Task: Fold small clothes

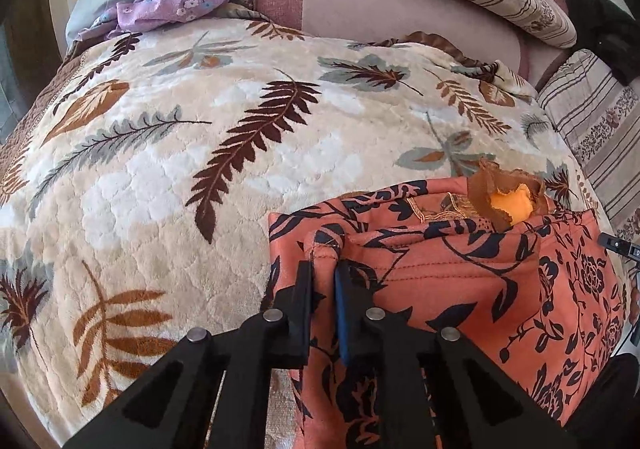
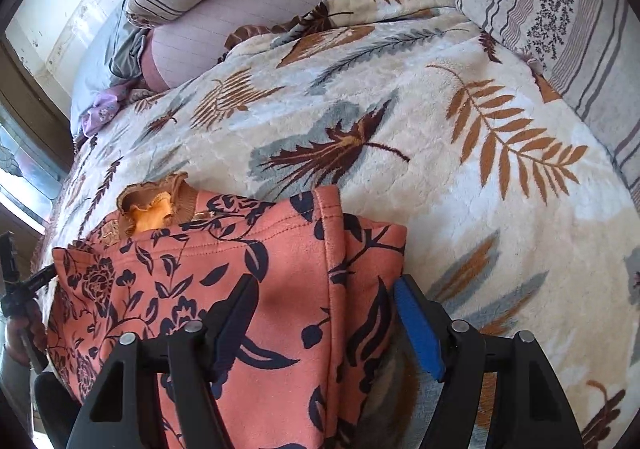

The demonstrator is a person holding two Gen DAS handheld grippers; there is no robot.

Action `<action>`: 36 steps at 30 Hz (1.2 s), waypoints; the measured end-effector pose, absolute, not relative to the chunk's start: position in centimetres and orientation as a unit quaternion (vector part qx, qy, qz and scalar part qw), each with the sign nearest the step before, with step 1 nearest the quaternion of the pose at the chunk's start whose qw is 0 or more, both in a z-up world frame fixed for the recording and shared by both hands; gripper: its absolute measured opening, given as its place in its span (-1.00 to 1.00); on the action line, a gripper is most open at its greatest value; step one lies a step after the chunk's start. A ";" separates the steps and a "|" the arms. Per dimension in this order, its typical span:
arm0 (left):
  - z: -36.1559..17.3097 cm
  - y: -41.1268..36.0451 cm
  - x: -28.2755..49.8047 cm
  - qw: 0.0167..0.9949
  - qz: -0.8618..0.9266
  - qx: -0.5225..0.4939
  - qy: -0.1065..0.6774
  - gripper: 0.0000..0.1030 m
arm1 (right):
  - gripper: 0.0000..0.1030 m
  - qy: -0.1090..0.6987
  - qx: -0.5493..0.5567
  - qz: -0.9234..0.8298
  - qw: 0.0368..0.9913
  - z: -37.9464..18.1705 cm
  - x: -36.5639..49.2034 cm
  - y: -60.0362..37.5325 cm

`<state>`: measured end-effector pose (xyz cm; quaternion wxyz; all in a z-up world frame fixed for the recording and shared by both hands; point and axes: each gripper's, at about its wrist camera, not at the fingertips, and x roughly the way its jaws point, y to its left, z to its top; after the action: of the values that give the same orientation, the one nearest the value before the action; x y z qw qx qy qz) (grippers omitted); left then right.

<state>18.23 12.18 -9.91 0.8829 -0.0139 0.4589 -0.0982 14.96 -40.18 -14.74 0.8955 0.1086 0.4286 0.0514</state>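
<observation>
Pinching a hemmed corner of the soft coral floral garment (image 1: 460, 289), left tool (image 1: 323, 269), right tool (image 2: 326, 289) spread astride it, plush leaf-print blanket (image 1: 160, 169).

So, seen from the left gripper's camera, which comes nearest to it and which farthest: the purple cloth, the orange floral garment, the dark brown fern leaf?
1. Orange floral garment, in the left gripper.
2. Dark brown fern leaf, mid-blanket.
3. Purple cloth, far upper left.

The garment (image 1: 460, 289) is seen in salmon-orange printed with dark navy flowers and vines, its collar (image 1: 508, 197) brown over bright orange lining. The blanket (image 1: 200, 169) is cream — scattered with brown, rust and grey-blue leaves. Pillows (image 2: 560, 9) are striped beige and brown.
</observation>
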 end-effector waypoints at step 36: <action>5.6 12.0 6.6 0.979 -0.056 0.020 0.195 -0.86 | -0.88 0.207 0.090 -0.023 0.974 -0.9 0.5 -40.4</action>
<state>6.61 11.99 5.62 0.9790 0.0198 0.1950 -0.0563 0.48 -40.36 -0.93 0.9739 0.0897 0.2073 -0.0229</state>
